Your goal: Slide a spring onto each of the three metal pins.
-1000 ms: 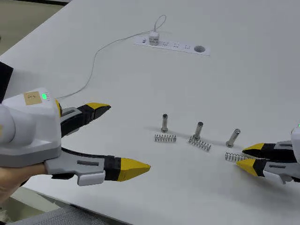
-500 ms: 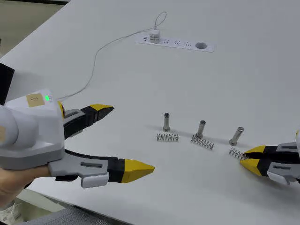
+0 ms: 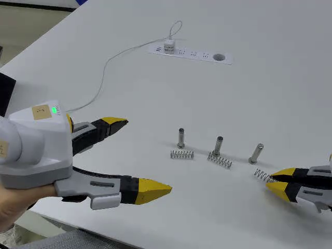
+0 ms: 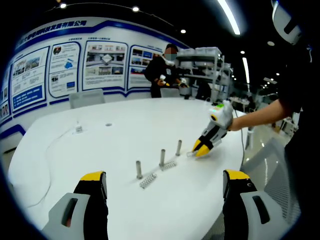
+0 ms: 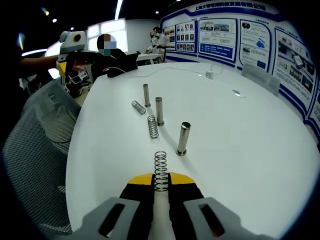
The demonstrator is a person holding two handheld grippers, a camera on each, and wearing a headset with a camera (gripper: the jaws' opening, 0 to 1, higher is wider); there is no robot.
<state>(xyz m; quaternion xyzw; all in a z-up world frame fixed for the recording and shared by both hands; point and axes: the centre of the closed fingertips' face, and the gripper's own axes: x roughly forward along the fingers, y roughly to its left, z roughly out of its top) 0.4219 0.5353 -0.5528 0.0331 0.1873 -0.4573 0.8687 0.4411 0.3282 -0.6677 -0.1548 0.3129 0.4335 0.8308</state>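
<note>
A small coiled steel spring (image 5: 160, 161) is being pinched by its near end between the yellow tips of the right gripper (image 5: 161, 181). The jaws are being pressed almost together on it, and the rest of the coil is being pointed straight out ahead of the tips over the white tabletop (image 5: 250, 150). Whether the free end is being rested on that surface cannot be told. Just past that free end, and a little to the right of it in the right gripper view, a short silver metal pin (image 5: 183, 138) is being shown standing upright, apart from the coil. Farther ahead of these jaws a second pin (image 5: 159, 111) and a third pin (image 5: 146, 95) are being shown upright in the same row. Loose on the table just beside their feet are lying a second spring (image 5: 152, 126) and a third spring (image 5: 138, 106). The left gripper (image 3: 137, 155) is being held well apart from the row, its black, yellow-tipped jaws being spread wide with nothing between them. In the left gripper view the three pins are being framed ahead, between the two jaws. Far beyond both grippers a white power strip (image 3: 192, 52) is lying on the table.
</note>
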